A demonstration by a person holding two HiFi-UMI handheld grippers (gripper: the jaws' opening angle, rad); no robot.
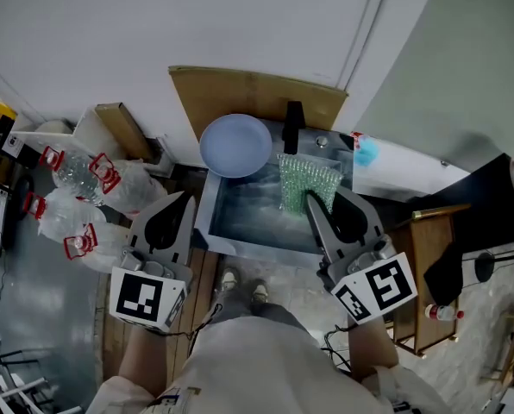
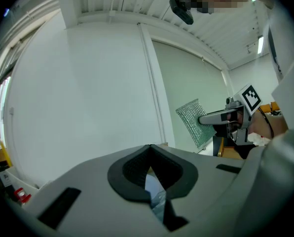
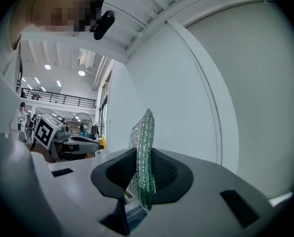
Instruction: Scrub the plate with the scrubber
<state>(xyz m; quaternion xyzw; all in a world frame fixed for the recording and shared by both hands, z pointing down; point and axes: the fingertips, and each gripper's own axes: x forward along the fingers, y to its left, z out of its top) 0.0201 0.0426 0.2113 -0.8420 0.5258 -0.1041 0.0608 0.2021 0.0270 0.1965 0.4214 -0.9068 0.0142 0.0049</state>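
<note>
A pale blue plate (image 1: 235, 145) rests at the back left corner of the steel sink (image 1: 207, 224). My right gripper (image 1: 310, 198) is shut on a green mesh scrubber (image 1: 307, 179), which it holds upright over the sink's right half. In the right gripper view the scrubber (image 3: 142, 147) stands up between the dark pads (image 3: 169, 174). My left gripper (image 1: 188, 197) hovers at the sink's left edge, below the plate, its jaws closed with nothing between them. The left gripper view shows its closed tips (image 2: 149, 148), and the scrubber (image 2: 195, 121) to their right.
A black faucet (image 1: 293, 126) stands behind the sink in front of a brown board (image 1: 257, 93). Several clear plastic bottles with red handles (image 1: 84, 198) lie to the left. A wooden table (image 1: 429, 257) is at the right. The person's feet (image 1: 240, 287) stand before the sink.
</note>
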